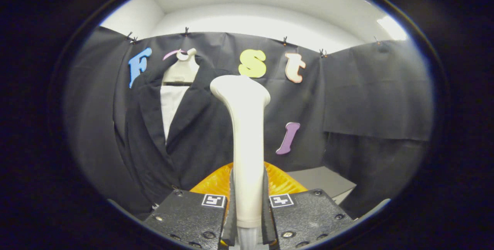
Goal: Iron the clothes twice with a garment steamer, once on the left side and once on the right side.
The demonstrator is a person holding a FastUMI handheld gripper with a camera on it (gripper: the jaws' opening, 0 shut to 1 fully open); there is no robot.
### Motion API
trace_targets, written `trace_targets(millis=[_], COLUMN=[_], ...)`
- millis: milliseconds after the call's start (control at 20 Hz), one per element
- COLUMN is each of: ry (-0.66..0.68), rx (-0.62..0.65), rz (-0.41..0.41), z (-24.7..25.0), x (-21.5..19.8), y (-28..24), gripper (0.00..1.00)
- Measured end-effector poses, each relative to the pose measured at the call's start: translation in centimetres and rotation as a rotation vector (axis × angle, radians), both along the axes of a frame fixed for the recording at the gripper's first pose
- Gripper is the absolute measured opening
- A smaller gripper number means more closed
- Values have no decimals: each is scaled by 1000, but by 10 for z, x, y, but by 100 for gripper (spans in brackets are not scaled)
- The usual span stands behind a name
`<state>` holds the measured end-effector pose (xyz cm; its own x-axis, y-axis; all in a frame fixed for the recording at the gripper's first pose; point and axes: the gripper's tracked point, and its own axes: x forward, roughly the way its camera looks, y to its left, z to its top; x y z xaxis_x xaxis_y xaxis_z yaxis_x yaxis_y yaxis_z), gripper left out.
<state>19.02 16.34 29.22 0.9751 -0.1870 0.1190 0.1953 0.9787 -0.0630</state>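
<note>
Between fingers [233, 203]: steamer [245, 142] upright, gripper [247, 219] clamped on handle; jacket [181, 142] beyond, left.

Bright ceiling light [391, 27] overhead, glare; fisheye edges bent, dim

One steamer [246, 142], one jacket [185, 138], one hanger [181, 70].

The gripper [247, 203] clamps both fingers on the white garment steamer [244, 134], upright between them. Beyond hangs a black jacket [185, 138] — just left of the steamer's head.
</note>
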Motion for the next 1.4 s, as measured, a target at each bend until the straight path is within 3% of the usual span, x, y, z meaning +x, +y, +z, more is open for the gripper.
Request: trace_targets(millis=[200, 700, 1050, 1400], ry=[-104, -266, -226, -192], rx=[-44, -90, -108, -131], rz=[-38, -34, -48, -84], z=[34, 79, 51, 19], x=[22, 79, 119, 121], y=[15, 54, 59, 55], gripper=[28, 28, 28, 28])
